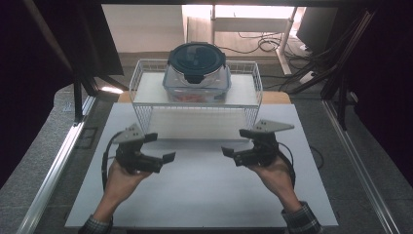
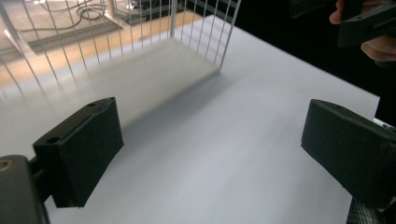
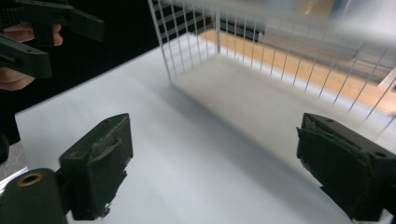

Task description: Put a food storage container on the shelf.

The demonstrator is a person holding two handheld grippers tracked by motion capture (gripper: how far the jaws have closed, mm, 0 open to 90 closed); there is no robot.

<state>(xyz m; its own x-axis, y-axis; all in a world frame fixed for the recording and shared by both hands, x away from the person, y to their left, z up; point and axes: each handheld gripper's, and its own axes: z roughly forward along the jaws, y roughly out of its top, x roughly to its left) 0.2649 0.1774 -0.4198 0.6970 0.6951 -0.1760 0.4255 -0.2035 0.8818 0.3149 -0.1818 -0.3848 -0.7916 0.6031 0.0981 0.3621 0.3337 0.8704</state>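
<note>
Claws are hanging low over the white table (image 1: 204, 195), the left claw (image 1: 163, 146) at the left and the right claw (image 1: 233, 142) at the right, both with jaws spread wide and nothing between them, well apart from each other. No earlier look is at hand, so only this wide stance is being told. Grey floor is running along both sides of the table, dark curtains are closing in the left and right edges, and cables are lying on the floor beyond. Behind the claws, a white wire rack (image 1: 146, 80) is standing on the table, and a clear container (image 1: 197, 85) with a dark round lid (image 1: 197, 57) is sitting on its top shelf; something reddish is showing through its wall.
</note>
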